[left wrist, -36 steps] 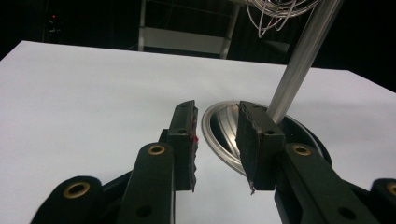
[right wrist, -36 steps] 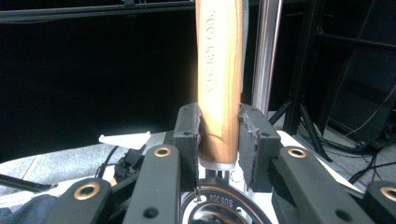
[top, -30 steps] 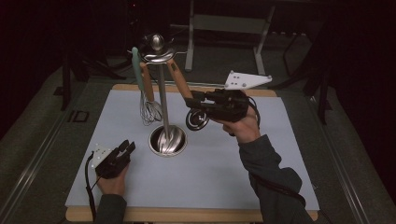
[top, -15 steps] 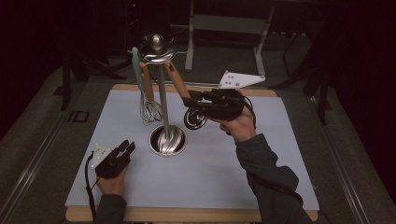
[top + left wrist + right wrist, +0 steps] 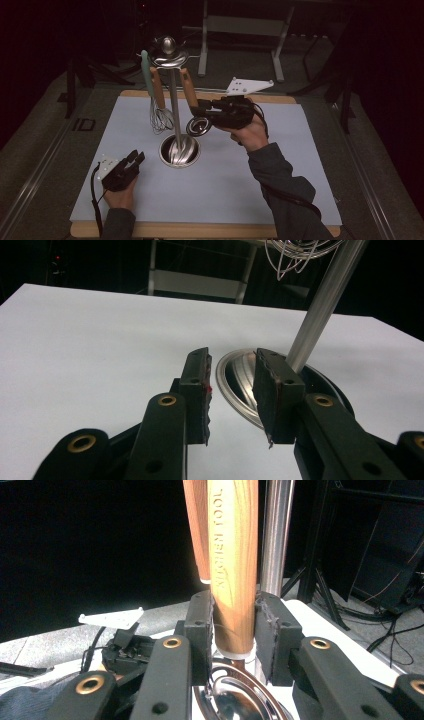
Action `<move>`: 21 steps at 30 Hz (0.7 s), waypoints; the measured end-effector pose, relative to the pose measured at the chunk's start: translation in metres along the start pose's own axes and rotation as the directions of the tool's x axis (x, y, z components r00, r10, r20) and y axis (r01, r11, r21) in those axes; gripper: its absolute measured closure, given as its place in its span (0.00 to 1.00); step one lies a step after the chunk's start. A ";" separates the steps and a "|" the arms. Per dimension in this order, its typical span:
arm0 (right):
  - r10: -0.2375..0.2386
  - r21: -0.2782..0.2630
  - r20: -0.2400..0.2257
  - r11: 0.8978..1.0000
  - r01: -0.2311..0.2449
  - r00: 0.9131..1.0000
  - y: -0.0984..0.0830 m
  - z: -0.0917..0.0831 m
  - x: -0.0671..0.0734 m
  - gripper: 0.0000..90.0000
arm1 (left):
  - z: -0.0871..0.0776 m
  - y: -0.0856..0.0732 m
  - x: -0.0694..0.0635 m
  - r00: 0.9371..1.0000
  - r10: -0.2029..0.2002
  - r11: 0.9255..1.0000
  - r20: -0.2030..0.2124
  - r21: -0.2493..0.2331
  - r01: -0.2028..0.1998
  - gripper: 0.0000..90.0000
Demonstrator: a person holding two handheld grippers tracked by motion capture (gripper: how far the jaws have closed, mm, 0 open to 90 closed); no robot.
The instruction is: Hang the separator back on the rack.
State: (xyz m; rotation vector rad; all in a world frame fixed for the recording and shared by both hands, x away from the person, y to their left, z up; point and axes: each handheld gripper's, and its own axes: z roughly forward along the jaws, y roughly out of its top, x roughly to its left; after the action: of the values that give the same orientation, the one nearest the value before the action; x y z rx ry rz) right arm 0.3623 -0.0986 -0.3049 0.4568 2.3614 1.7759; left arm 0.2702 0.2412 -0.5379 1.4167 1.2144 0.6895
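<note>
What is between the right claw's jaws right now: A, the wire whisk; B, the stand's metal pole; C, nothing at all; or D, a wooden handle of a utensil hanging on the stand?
D: in the right gripper view the right claw has a wooden handle stamped KITCHEN TOOL between its jaws, with the metal pole behind it.

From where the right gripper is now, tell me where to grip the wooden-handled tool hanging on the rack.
Grip the wooden handle near its lower end, coming level from the right gripper side. The straight round shaft hangs upright beside the rack pole, already between the jaws, above the metal head.
</note>
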 end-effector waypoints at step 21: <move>0.001 0.052 0.052 0.999 -0.004 0.999 -0.009 -0.005 -0.008 0.70 | 0.001 0.000 0.000 1.000 0.001 1.000 -0.001 0.002 -0.001 0.75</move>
State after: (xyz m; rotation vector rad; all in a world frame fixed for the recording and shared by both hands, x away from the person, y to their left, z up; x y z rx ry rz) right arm 0.3673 -0.1084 -0.3121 0.5062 2.3779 1.6861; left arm 0.2706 0.2406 -0.5382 1.4193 1.2153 0.6898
